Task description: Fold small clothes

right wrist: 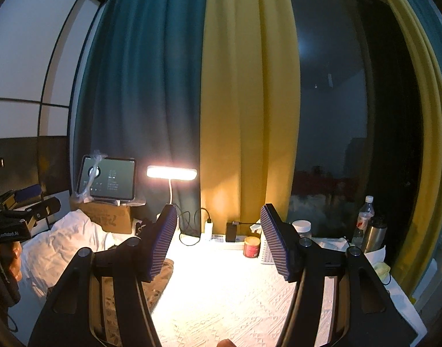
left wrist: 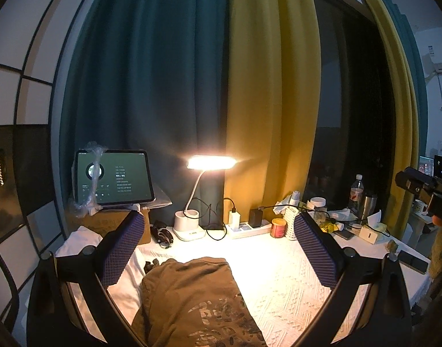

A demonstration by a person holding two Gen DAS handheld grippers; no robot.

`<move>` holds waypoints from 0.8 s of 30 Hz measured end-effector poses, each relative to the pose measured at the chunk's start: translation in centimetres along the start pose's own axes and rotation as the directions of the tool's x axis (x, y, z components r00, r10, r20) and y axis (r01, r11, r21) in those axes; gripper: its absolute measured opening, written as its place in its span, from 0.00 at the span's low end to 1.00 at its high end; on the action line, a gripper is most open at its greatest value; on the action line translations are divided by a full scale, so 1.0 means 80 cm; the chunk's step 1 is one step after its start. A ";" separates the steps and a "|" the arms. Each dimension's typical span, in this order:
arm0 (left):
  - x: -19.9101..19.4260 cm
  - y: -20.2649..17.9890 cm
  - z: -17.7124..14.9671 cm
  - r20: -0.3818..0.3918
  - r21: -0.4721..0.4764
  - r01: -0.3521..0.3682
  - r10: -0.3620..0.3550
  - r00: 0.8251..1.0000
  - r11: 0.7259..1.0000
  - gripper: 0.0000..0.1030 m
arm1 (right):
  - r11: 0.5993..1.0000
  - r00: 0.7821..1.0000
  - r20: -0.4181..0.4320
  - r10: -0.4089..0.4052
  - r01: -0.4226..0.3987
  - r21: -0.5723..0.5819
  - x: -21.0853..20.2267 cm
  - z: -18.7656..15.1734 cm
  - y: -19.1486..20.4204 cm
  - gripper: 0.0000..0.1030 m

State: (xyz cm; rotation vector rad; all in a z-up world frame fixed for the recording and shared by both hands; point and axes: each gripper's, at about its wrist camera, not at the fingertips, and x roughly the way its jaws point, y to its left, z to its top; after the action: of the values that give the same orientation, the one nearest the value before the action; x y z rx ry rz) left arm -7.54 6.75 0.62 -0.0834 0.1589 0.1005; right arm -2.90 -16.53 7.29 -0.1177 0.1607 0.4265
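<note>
While both tongs stand spread and empty, the olive-brown printed cloth garment (left wrist: 192,297) lies lower centre between the left tongs (left wrist: 218,251), lower left beneath the right tongs (right wrist: 218,245), its long axis running from the bottom edge up toward the frame's centre.

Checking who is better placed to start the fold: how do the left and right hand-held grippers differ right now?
The left hand-held gripper has the brown garment lying between its fingers; the right hand-held gripper frames mostly bare white tablecloth, with the garment under its left finger. The left faces the lamp head-on; the right sees it off to the left. Both are open and hold nothing.
</note>
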 end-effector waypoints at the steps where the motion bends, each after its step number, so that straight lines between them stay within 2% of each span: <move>1: 0.001 0.000 -0.001 -0.004 -0.001 0.002 -0.002 1.000 1.000 0.99 | 1.000 1.000 -0.006 -0.001 0.001 -0.001 0.002 -0.001 0.000 0.62; 24: 0.003 -0.011 -0.003 -0.029 -0.008 0.021 -0.022 0.999 1.000 0.99 | 1.000 0.999 -0.045 -0.030 0.030 -0.007 0.001 -0.018 -0.010 0.62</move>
State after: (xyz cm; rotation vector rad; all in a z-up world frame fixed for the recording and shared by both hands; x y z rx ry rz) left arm -7.27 5.88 0.44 -0.0942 0.1862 0.0786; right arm -2.71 -17.46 5.97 -0.1362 0.2017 0.3946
